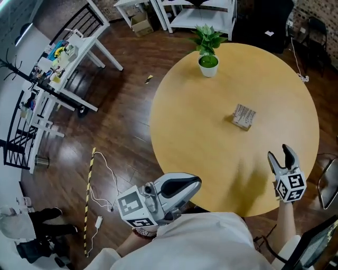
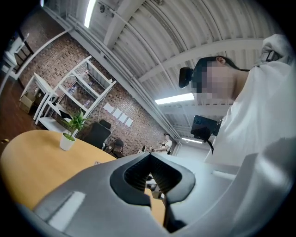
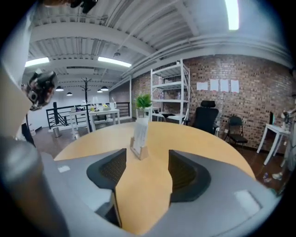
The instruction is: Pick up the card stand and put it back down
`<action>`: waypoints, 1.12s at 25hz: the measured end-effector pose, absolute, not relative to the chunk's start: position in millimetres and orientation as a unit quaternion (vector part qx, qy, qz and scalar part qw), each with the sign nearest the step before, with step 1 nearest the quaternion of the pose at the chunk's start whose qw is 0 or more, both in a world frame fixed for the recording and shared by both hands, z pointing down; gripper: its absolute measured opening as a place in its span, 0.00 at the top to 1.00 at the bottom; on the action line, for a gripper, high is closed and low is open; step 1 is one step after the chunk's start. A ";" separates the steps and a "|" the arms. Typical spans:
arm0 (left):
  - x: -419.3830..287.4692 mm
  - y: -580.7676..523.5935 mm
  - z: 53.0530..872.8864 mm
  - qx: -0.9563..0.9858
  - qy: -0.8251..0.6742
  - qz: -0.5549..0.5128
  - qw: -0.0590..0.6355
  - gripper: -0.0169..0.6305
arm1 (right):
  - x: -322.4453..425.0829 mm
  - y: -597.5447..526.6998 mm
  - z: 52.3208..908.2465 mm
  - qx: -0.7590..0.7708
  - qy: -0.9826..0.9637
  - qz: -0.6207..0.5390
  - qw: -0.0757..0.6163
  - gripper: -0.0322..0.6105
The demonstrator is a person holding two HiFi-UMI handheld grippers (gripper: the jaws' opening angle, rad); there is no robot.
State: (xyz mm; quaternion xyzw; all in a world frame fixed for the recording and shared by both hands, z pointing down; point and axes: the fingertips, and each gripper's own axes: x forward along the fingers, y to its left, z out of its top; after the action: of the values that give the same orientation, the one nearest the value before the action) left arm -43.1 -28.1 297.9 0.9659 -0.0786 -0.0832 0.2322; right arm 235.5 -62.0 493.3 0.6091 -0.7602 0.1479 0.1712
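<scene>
The card stand [image 1: 243, 116], a small wooden block holding a white printed card, stands upright near the middle of the round wooden table [image 1: 211, 142]. My right gripper [image 1: 279, 152] hovers over the table's near right edge, open and empty, well short of the stand. In the right gripper view the card stand [image 3: 139, 139] shows ahead between the parted jaws of the right gripper [image 3: 147, 157], out of their reach. My left gripper [image 1: 198, 182] is held low by the person's body at the table's near edge, shut and empty. Its jaws meet in the left gripper view [image 2: 150, 156].
A potted green plant [image 1: 208, 58] in a white pot stands at the table's far edge. White shelving [image 1: 200, 13] and a white cart [image 1: 63, 58] stand on the dark wood floor beyond. A cable and a striped stick [image 1: 90, 195] lie on the floor at the left.
</scene>
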 end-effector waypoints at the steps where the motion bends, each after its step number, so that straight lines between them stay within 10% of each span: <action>1: -50.0 -15.7 299.0 0.969 -0.073 -0.079 0.224 1.00 | 227.9 -38.3 475.7 0.610 -0.763 0.138 0.163 0.52; 28: -60.4 131.4 259.9 0.990 -0.028 -0.024 0.137 1.00 | 86.4 211.9 254.8 0.600 -0.799 0.010 0.037 0.65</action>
State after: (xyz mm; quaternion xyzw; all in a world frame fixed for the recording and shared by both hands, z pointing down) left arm -60.4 131.4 259.9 0.9899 -0.0276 -0.0238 0.1371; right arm 86.4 211.9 254.8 0.6001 -0.7990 0.0096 0.0374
